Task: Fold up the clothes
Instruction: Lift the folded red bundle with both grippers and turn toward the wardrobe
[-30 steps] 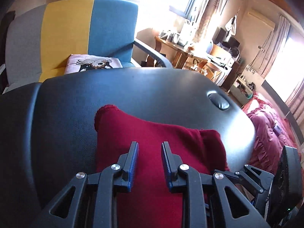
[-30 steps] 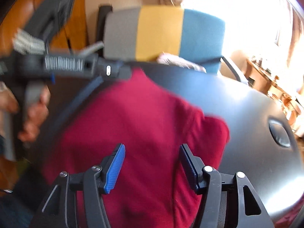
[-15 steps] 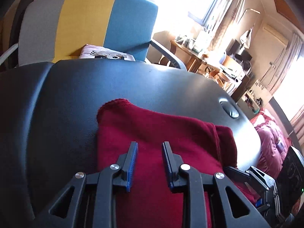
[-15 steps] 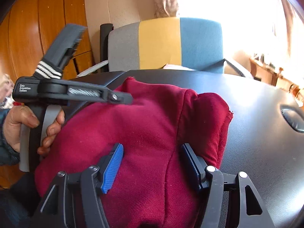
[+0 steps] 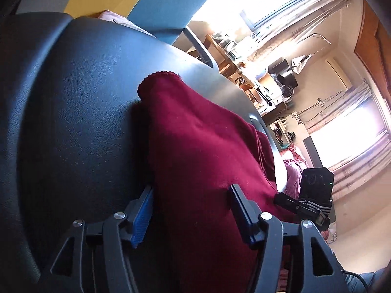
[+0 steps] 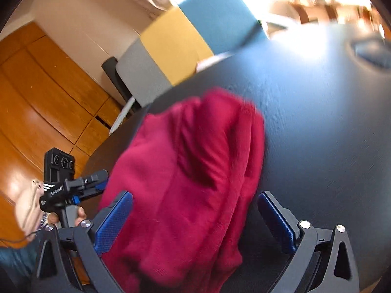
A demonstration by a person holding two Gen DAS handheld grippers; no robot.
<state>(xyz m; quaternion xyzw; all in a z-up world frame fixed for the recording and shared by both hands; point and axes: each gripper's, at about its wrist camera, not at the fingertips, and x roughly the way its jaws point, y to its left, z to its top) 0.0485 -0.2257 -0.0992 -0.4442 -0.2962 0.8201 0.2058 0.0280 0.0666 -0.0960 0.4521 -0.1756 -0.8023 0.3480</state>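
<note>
Left tool (image 5: 193, 210) spread wide over red garment (image 5: 195, 151).

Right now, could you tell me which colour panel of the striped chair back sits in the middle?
The yellow panel, flanked by the grey panel and blue panel.

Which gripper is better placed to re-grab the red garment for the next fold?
Right, marginally. Both just opened. The right gripper straddles the bunched red garment, gap beside one pad. The left gripper sits at the cloth's edge, one pad over the black table.
</note>
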